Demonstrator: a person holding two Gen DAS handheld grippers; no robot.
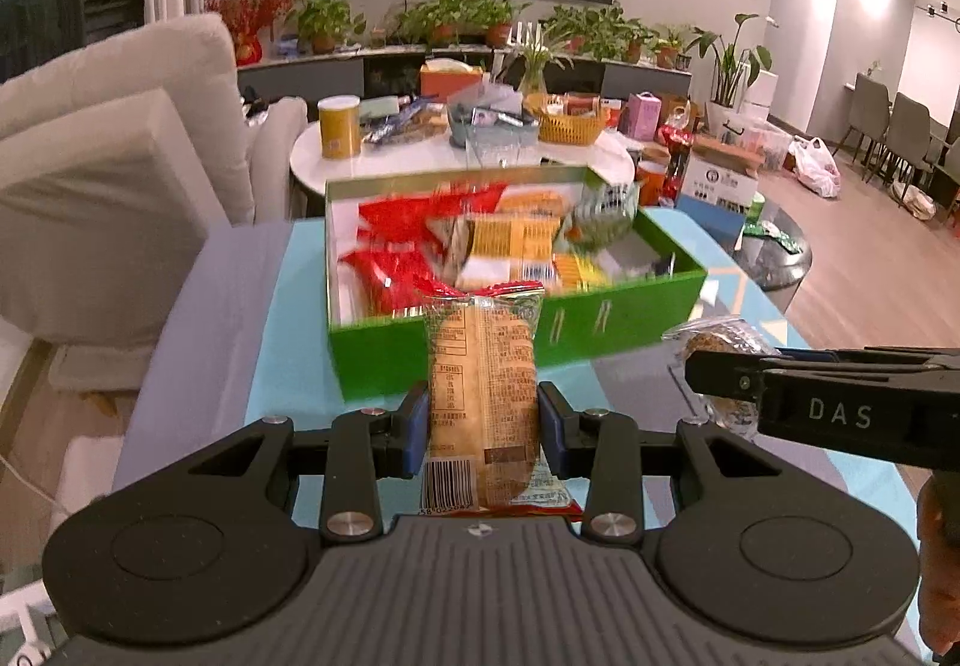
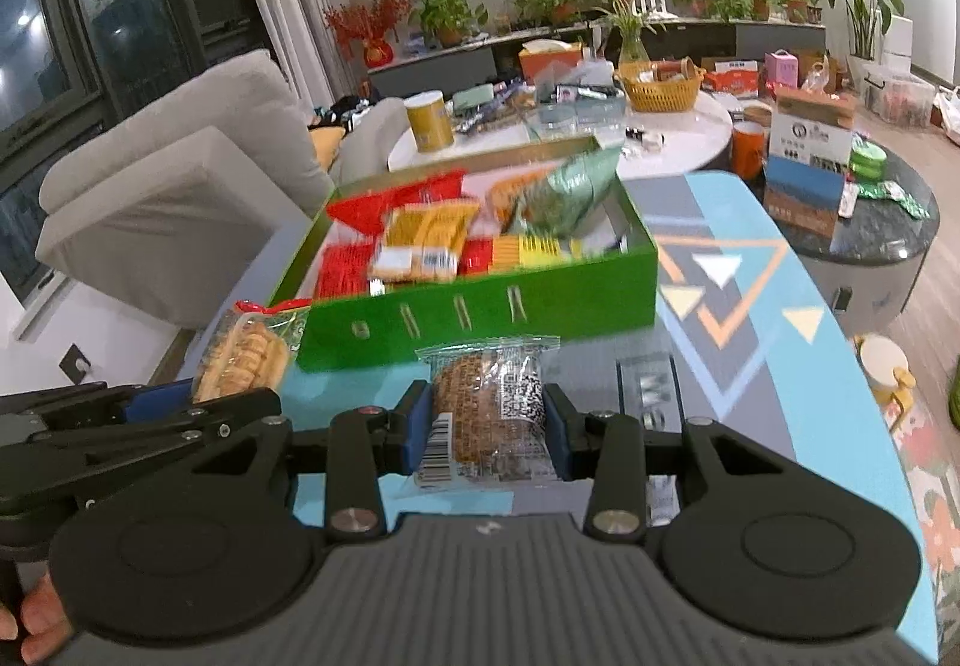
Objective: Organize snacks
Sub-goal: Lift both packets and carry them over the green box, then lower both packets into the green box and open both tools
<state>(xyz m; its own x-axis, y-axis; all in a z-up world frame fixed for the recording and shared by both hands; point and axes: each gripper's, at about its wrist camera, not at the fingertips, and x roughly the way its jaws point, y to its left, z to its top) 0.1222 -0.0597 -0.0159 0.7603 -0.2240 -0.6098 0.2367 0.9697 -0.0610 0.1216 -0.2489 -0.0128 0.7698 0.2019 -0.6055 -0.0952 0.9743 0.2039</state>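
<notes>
Snacks: pale wafer packet (image 1: pixel 483 396) clamped in left gripper (image 1: pixel 485 420); dark cookie packet (image 2: pixel 489 414) clamped in right gripper (image 2: pixel 489 429); green box (image 2: pixel 480 306) beyond.

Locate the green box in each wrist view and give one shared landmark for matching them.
Left wrist view: the green box sits centre frame, just beyond the snack held in the left claw.
Right wrist view: the green box sits centre, slightly left, beyond the right claw.
Shared landmark: the yellow canister on the white round table behind.
</notes>
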